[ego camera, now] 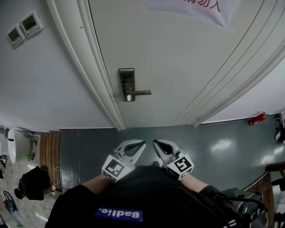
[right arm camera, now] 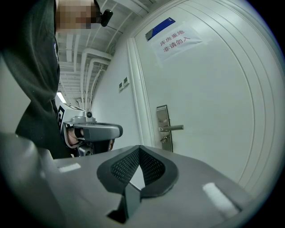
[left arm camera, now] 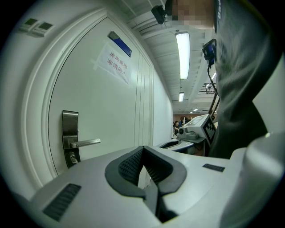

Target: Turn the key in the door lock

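At the far left of my head view two small wall panels [ego camera: 24,29] sit high on the pale wall [ego camera: 40,89]. Below them, at the floor's edge, I see a wooden strip [ego camera: 49,153] and a dark bag [ego camera: 33,181] among clutter I cannot make out. A moulded white door frame [ego camera: 95,71] runs diagonally next to that, and inside it stands the white door [ego camera: 187,67], closed. On its left side is the steel lock plate [ego camera: 127,82], with the lever handle [ego camera: 141,92] pointing right. The key [ego camera: 128,98] sits in the lock just under the lever. The left gripper view shows it there too, small and bright against the plate. The floor [ego camera: 222,147] in front of the door is a glossy grey-green that throws back the ceiling lights. Over it I hold both tongs low and close to my body, well short of the door. The left gripper [ego camera: 141,144] is clenched on nothing, its pads meeting at the tips. Just beside it, the right gripper [ego camera: 156,143] is clenched and empty as well. Further right and higher, a paper notice [ego camera: 196,9] with red print is stuck on the door. At the far right a small red object [ego camera: 257,119] lies where the wall meets the floor.
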Motion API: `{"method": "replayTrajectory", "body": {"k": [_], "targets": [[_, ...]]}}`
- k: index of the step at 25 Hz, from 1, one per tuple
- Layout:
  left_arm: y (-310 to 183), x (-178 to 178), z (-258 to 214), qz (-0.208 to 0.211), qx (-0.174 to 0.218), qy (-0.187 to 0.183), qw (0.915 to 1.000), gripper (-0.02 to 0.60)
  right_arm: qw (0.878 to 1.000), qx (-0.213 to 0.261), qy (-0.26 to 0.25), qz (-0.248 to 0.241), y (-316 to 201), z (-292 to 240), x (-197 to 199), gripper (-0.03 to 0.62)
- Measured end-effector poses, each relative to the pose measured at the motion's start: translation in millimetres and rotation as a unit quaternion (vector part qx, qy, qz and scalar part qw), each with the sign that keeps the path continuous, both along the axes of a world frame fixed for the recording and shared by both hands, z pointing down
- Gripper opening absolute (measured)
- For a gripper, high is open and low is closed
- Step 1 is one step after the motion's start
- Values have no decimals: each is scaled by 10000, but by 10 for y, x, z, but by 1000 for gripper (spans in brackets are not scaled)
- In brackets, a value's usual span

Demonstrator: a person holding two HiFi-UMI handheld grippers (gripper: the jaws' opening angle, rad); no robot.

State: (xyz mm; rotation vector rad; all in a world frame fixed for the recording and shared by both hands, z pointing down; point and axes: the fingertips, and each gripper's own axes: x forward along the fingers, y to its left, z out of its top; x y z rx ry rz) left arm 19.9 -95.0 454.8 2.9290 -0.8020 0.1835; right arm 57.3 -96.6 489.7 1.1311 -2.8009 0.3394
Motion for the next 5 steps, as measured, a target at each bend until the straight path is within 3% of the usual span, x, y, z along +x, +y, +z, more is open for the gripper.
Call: {"method": "replayTrajectory", "body": {"k": [5], "targets": [[3, 4, -46, 60, 31, -93, 9999, 6, 10000, 28, 33, -14, 2, 13, 14, -5]]}}
